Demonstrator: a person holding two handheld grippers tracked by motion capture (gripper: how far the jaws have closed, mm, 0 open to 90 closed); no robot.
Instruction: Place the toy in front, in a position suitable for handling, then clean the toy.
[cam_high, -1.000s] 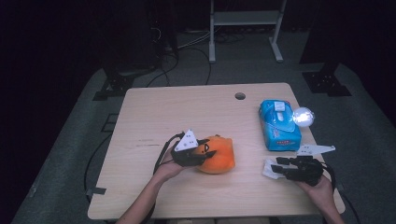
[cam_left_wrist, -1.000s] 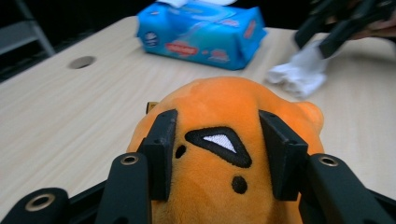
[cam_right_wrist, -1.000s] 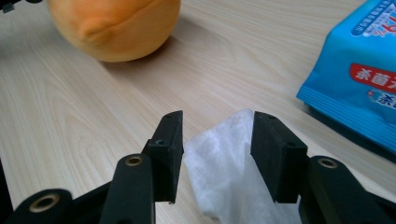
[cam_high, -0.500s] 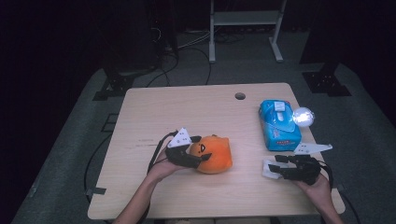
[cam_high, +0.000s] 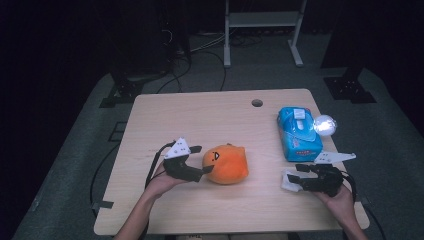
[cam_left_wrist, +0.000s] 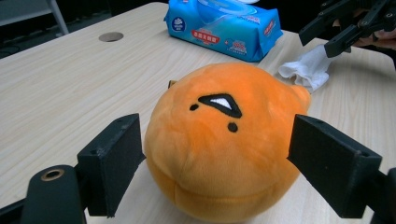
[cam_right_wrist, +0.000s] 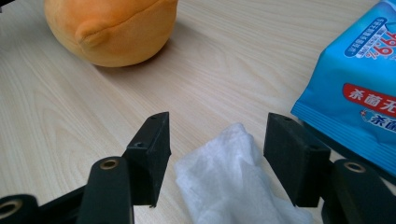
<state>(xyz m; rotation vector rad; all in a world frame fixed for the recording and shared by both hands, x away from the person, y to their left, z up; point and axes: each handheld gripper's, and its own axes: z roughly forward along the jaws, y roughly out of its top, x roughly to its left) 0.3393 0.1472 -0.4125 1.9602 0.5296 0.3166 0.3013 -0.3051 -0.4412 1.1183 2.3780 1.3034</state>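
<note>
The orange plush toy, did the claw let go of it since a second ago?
Yes. The left gripper has just opened its jaws off the orange plush toy and slid left. The right gripper has opened too, over the white wipe. The blue pack stayed.

1. The jaws of the left gripper (cam_high: 205, 160) are being opened and drawn back, away from the round orange plush toy (cam_high: 226, 163).
2. The jaws of the right gripper (cam_high: 295, 178) are being opened wider around the crumpled white wipe (cam_high: 288, 181).
</note>
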